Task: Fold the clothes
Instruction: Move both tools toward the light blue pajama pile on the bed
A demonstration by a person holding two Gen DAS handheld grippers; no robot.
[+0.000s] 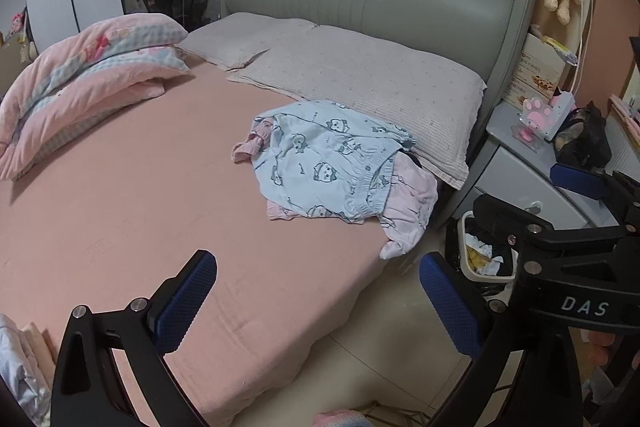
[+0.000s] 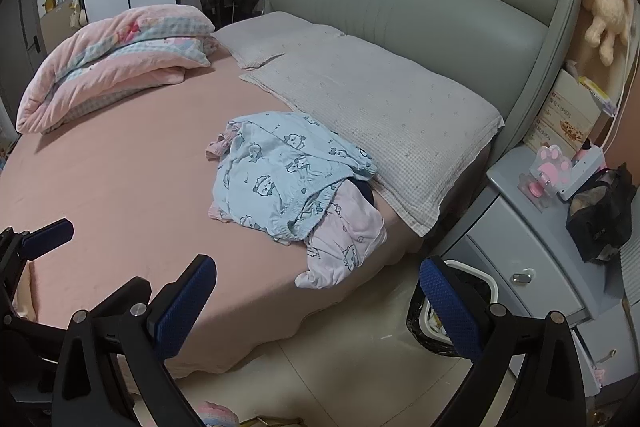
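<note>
Clothes are sitting in a crumpled heap near the pillow, nothing folded yet. We've got the left gripper and right gripper wide open, empty, well short of them.

Two pillows, one quilt, two tools.

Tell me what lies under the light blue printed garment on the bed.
Under the light blue printed garment a pale pink printed garment sticks out toward the bed's edge, pink fabric peeks out at the far side, and something dark shows by the pillow. The rest is covered.
</note>
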